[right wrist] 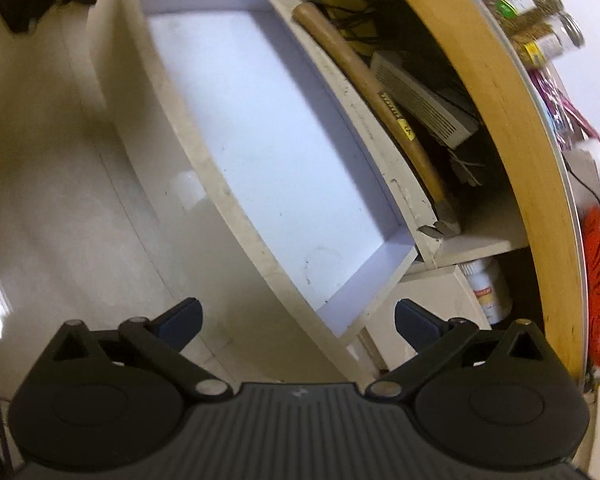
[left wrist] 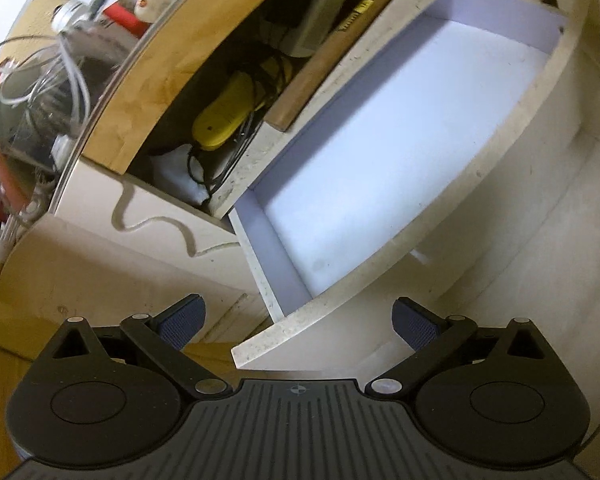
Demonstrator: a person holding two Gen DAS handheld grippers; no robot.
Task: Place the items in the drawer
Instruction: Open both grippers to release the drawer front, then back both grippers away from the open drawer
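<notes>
A pulled-out white drawer (left wrist: 512,152) with a pale bare floor fills the middle of the left wrist view; nothing lies in it. The same drawer (right wrist: 203,168) runs diagonally through the right wrist view. My left gripper (left wrist: 297,322) hangs above the drawer's near corner, open, with nothing between its blue-padded fingers (left wrist: 181,322). My right gripper (right wrist: 297,322) hovers over the drawer's front edge, also open and holding nothing. On the desk top stand spice jars (right wrist: 552,20) and other small items (left wrist: 119,16).
Behind the drawer an open shelf holds a wooden-handled hammer (right wrist: 384,96), a yellow device with black cable (left wrist: 223,116) and a white ribbed box (right wrist: 424,100). A curved wooden desk edge (right wrist: 512,120) runs above. A white bottle (right wrist: 486,292) stands lower down. Glossy floor (right wrist: 59,200) lies beside.
</notes>
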